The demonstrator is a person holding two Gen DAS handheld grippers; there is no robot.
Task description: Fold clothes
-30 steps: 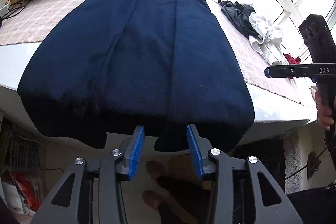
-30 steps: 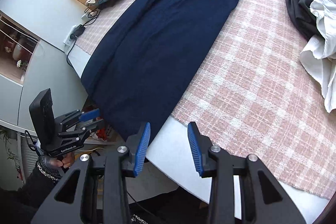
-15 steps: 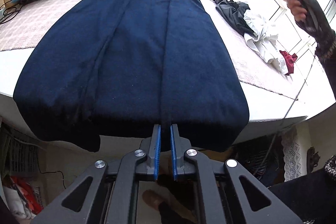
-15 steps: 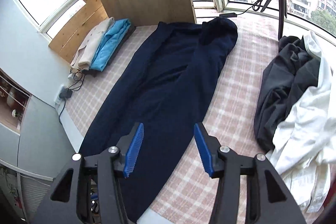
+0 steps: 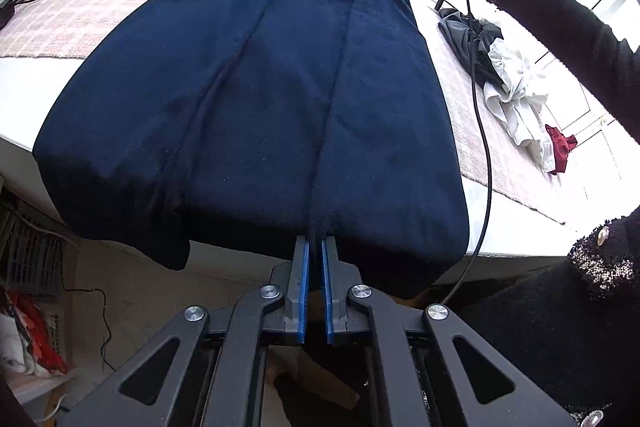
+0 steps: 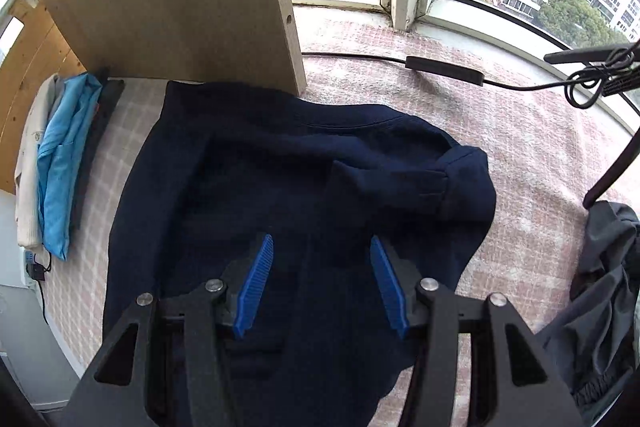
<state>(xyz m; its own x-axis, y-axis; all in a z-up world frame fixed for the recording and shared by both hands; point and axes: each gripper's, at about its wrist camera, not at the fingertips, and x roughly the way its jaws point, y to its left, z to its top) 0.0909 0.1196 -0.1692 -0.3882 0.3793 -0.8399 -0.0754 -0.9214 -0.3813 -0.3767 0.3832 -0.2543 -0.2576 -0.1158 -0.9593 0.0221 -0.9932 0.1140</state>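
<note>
Since a second ago: the two tools have traded roles, one closing on cloth and the other crossing the whole length of the garment
Left gripper (image 5: pixel 315 247): its blue ribbed pads, which stood apart in front of the hem a second ago, have come together and now pinch a ridge of the dark navy knitted garment (image 5: pixel 260 99) right at their tips, on the hem that hangs over the near edge of the white table (image 5: pixel 516 235)
Beyond the left tips: the navy cloth runs straight away from the tool over the pink checked woven cover (image 5: pixel 80 11), with lengthwise creases fanning out from the pinch
Right gripper (image 6: pixel 322 287): a second ago it looked at the hem end by the table edge; now it hovers over the collar end, pads apart, nothing between them, the jaws a little wider than they were at the start of that second
Just past the right tips: a folded-back sleeve and cuff lie slightly to the right, the neckline beyond that
Far from both tools: a stack of folded cream and turquoise clothes (image 6: pixel 52 155) off to the left, a heap of grey and white garments (image 5: pixel 500 67) to the right
Meaning for the task: hem secured, collar not yet taken; I judge a lengthwise fold is being set up, the next need being a grip at the far end
</note>
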